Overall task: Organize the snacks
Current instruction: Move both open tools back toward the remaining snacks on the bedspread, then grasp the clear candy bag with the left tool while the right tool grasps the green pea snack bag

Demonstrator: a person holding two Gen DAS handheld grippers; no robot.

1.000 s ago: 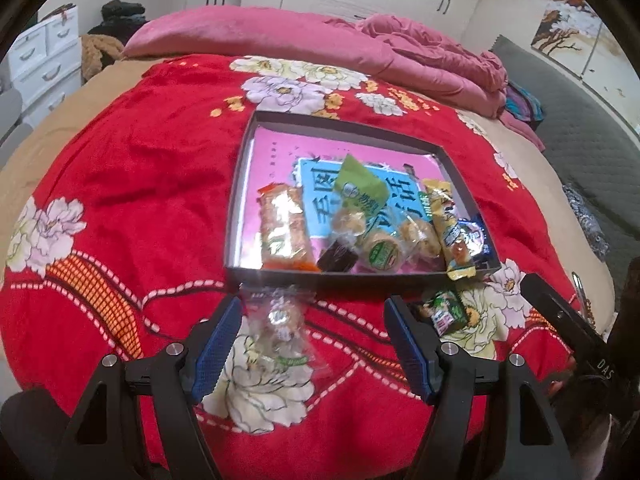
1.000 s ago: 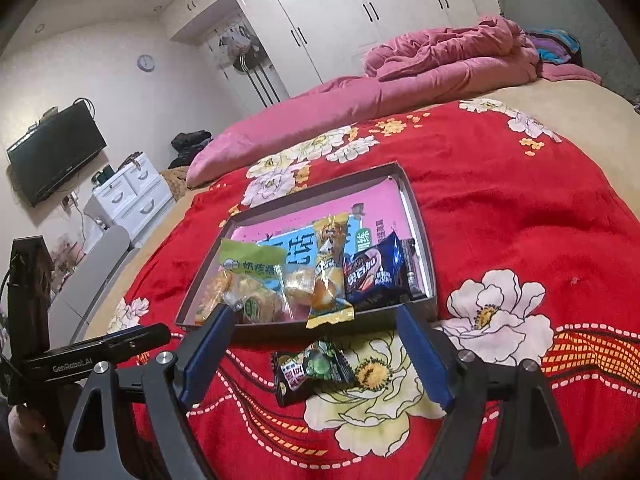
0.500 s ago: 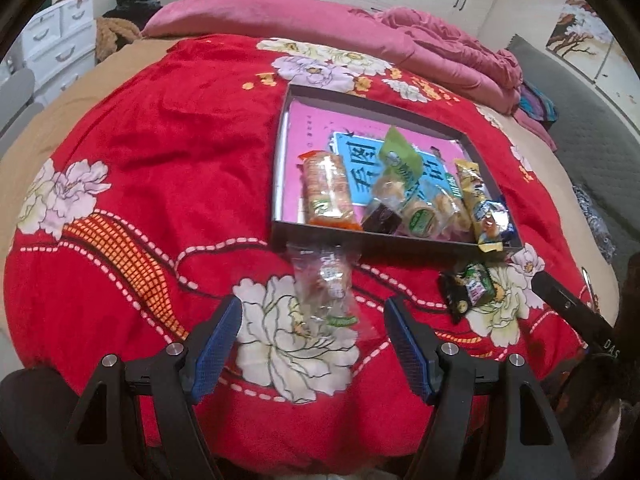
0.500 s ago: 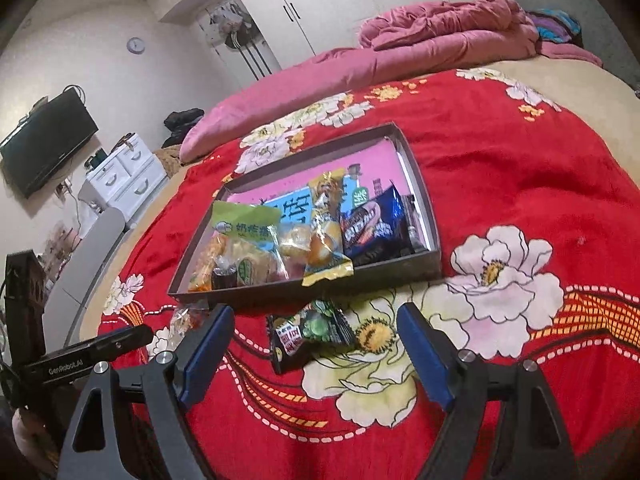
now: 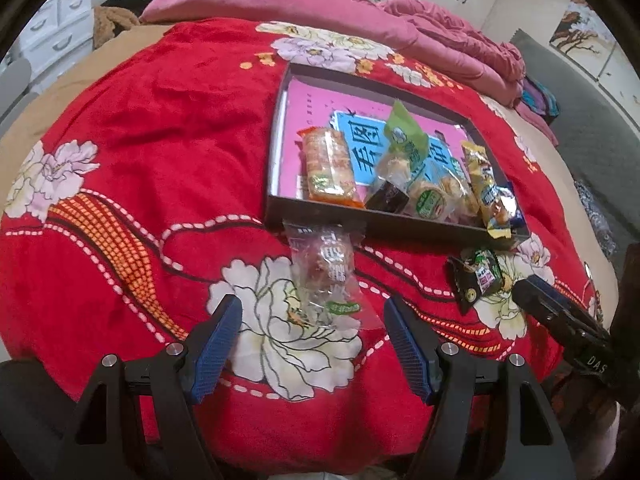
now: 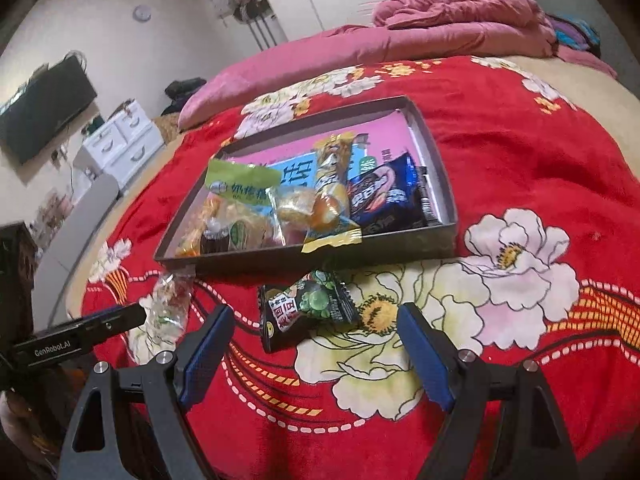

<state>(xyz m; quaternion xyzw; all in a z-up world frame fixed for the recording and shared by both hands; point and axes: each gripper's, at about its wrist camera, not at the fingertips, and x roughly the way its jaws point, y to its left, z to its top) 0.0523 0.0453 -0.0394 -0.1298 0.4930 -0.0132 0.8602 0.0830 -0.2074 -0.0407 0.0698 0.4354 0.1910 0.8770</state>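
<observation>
A dark shallow box (image 5: 360, 227) (image 6: 312, 258) lies on the red flowered blanket and holds several snack packets over a pink sheet. A clear snack bag (image 5: 324, 276) (image 6: 170, 304) lies on the blanket just in front of the box. My left gripper (image 5: 314, 338) is open and empty, a little short of that bag. A small black and green packet (image 6: 306, 310) (image 5: 478, 280) lies in front of the box's right half. My right gripper (image 6: 316, 350) is open and empty, just short of that packet.
The red blanket (image 5: 140, 140) covers a bed with a pink duvet (image 5: 280, 4) and pillows at the far end. A white drawer unit (image 6: 120, 140) and a wall television (image 6: 44, 112) stand left of the bed. Cupboards line the far wall.
Both grippers have drawn back toward me and away from the box. The clear bag and the black packet now lie ahead of the fingertips instead of between them. Nothing was picked up.
</observation>
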